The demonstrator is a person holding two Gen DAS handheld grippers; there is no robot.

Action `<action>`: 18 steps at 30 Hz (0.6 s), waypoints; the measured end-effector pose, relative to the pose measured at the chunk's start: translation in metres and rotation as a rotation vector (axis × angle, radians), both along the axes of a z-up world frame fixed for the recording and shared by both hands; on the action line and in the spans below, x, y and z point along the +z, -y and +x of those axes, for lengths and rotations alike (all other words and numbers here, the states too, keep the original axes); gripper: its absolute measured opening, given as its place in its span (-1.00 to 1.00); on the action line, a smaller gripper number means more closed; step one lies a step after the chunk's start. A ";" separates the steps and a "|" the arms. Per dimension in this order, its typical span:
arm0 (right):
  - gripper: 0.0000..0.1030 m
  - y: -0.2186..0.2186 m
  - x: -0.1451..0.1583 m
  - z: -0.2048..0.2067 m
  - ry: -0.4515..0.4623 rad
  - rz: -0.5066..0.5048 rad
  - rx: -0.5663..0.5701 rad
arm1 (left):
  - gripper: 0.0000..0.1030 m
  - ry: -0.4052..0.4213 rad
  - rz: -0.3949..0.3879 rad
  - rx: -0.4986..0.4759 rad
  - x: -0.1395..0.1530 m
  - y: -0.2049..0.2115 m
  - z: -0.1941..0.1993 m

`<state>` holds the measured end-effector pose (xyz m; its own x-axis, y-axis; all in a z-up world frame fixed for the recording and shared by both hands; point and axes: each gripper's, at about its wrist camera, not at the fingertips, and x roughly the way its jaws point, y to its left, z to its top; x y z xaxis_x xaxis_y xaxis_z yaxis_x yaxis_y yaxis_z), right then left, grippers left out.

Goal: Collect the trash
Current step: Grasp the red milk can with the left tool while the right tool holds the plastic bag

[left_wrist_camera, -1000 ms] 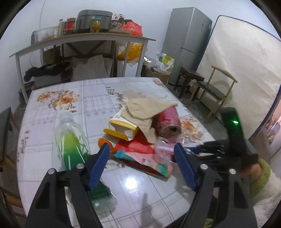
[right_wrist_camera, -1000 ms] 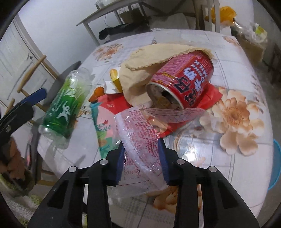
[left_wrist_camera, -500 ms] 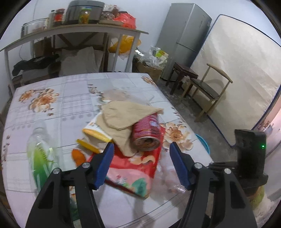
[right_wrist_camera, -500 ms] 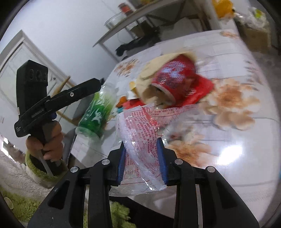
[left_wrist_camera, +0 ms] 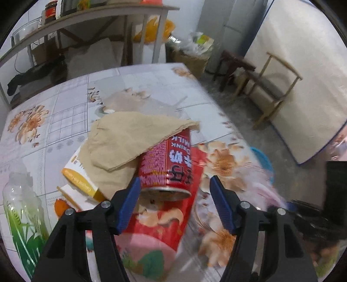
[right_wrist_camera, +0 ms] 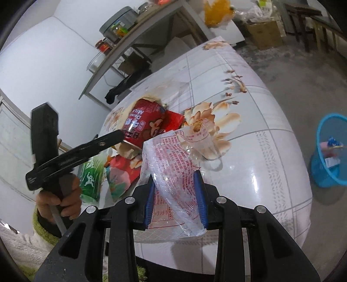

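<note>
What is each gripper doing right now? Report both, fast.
Left gripper: open, jaws either side of the red can, not gripping it; they have just been closing.
Right gripper: shut on the clear printed wrapper.

Pretty clearly somebody's home I was working in, a lived-in dining and storage room. The table (left_wrist_camera: 151, 86) wore a glossy flower-print cover, the sort you get in a family kitchen. Behind it stood a long shelf (left_wrist_camera: 91, 15) crowded with jars (left_wrist_camera: 51, 12) and a rice cooker (right_wrist_camera: 118, 21), and a grey fridge (left_wrist_camera: 229, 28) filled the corner. A mattress (left_wrist_camera: 303, 76) leaned against the wall beside a wooden chair (left_wrist_camera: 273, 86). A cardboard box (right_wrist_camera: 264, 32) of odds and ends sat on the bare concrete floor (right_wrist_camera: 292, 76), and a blue plastic bin (right_wrist_camera: 329, 151) stood near the table.
</note>
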<state>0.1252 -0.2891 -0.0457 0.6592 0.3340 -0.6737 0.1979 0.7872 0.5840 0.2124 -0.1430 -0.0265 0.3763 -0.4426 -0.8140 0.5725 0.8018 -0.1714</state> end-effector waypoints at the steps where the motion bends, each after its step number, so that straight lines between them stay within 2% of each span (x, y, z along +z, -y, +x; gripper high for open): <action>1: -0.38 0.000 -0.001 0.000 0.000 -0.003 -0.001 | 0.27 0.000 0.018 0.007 -0.005 0.005 0.003; 5: -0.37 0.000 -0.005 -0.003 0.000 0.006 0.006 | 0.31 0.007 0.082 0.037 -0.017 0.015 0.011; 10: -0.37 -0.001 -0.010 -0.006 -0.007 0.025 0.015 | 0.27 0.000 0.090 0.057 -0.025 0.016 0.017; 18: -0.37 0.002 -0.010 -0.010 -0.002 0.014 0.003 | 0.25 0.091 0.098 0.044 -0.005 0.007 -0.006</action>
